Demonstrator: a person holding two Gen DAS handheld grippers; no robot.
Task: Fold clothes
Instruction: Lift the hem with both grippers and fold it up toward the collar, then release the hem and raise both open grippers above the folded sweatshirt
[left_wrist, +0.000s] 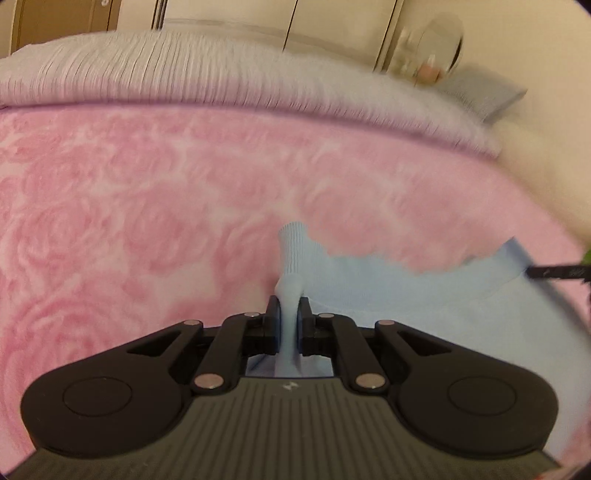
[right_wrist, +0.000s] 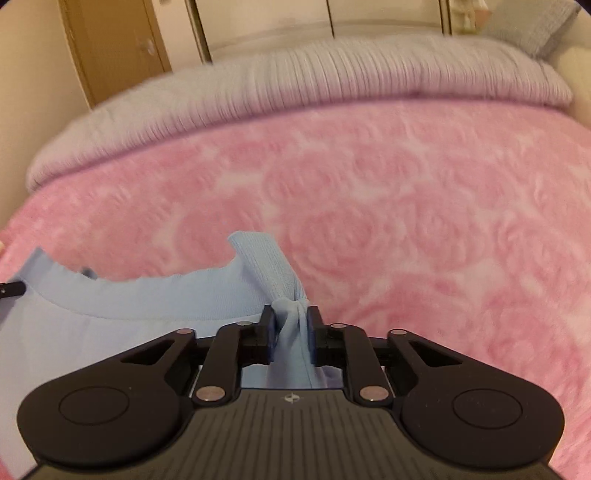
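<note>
Left hand-held gripper and right hand-held gripper both clamped on blue shirt; brown door only in right view.

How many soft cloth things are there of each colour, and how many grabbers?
Light blue garment: 1
Pink rose blanket: 1
Grey ribbed blanket: 1
Grey pillow: 1
Grippers: 2, the left gripper and the right gripper
Total: 6
</note>
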